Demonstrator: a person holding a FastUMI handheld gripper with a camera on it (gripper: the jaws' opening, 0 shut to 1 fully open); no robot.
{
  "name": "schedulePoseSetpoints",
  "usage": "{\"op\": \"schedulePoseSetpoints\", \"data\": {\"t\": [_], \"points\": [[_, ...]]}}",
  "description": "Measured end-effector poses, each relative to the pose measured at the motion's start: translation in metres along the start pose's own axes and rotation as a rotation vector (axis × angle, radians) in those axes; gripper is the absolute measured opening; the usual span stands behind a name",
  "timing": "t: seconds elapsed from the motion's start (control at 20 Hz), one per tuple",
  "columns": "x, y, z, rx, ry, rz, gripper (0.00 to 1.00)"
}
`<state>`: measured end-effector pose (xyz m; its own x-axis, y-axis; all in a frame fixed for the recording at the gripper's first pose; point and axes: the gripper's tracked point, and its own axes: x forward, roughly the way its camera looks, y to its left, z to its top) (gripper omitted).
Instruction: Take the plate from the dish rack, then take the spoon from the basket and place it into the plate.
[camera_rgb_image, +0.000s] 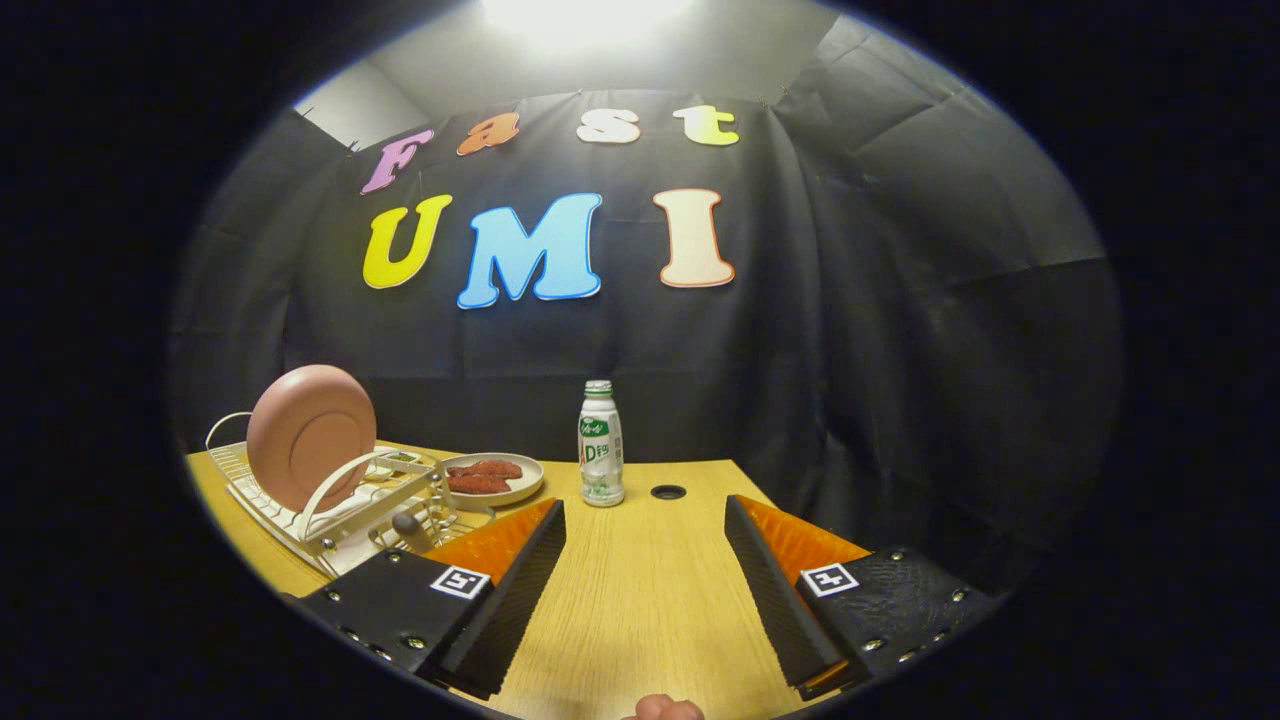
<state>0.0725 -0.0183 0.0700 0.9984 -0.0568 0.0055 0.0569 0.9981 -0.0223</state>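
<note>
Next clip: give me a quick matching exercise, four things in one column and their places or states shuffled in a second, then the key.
Things
1. pink plate
2. bottle
3. tongs
4. shallow dish

Places or states
A. open over bare table, holding nothing
B. on edge in the dish rack
C. flat on the table beside the rack, holding reddish food
D. upright beyond the fingertips, near the round hole

Pairs: 1-B, 2-D, 3-A, 4-C
</note>
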Motion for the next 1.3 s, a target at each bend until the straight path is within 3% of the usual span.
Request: {"op": "schedulePoseSetpoints", "data": {"t": [0.4,0.7,1.05,1.2,1.3], "points": [[-0.045,0.027,0.122,0.019,0.027,-0.038,0.97],[-0.059,0.085,0.173,0.027,0.097,0.019,0.97],[-0.041,0.185,0.203,0.05,0.247,0.171,0.97],[-0.035,0.235,0.194,0.083,0.408,0.303,0.97],[-0.026,0.252,0.189,0.101,0.495,0.332,0.98]]}}
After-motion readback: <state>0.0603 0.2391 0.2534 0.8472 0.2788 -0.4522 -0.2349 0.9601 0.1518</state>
